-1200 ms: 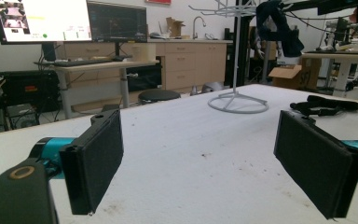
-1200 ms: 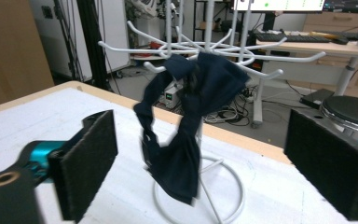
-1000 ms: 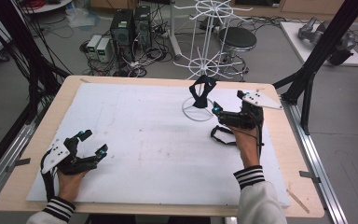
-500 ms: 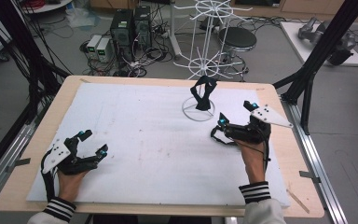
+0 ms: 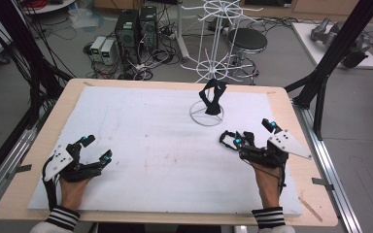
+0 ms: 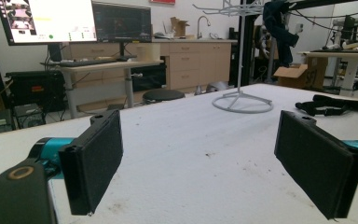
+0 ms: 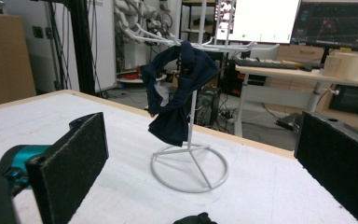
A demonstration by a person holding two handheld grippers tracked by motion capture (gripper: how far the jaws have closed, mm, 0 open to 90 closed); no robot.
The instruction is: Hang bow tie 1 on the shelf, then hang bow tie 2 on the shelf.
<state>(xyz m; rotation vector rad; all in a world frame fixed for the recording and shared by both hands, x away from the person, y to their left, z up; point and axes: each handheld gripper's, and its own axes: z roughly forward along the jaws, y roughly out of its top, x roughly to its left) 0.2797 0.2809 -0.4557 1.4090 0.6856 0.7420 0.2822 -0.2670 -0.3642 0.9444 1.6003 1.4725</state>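
Fingers of right gripper [image 5: 246, 137] and left gripper [image 5: 95, 149] wide apart, empty, dark cloth [image 7: 177, 93] on rack [image 7: 189, 170] ahead.

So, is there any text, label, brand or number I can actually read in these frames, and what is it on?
No text is readable.
Left monitor: window contents too small and blurred to read.
Dark monitor: graphics, no legible text.
Red sign above the cabinets: cut off, unreadable.
Bright monitor: blurred.
Left gripper, right gripper, white rack: no markings visible.
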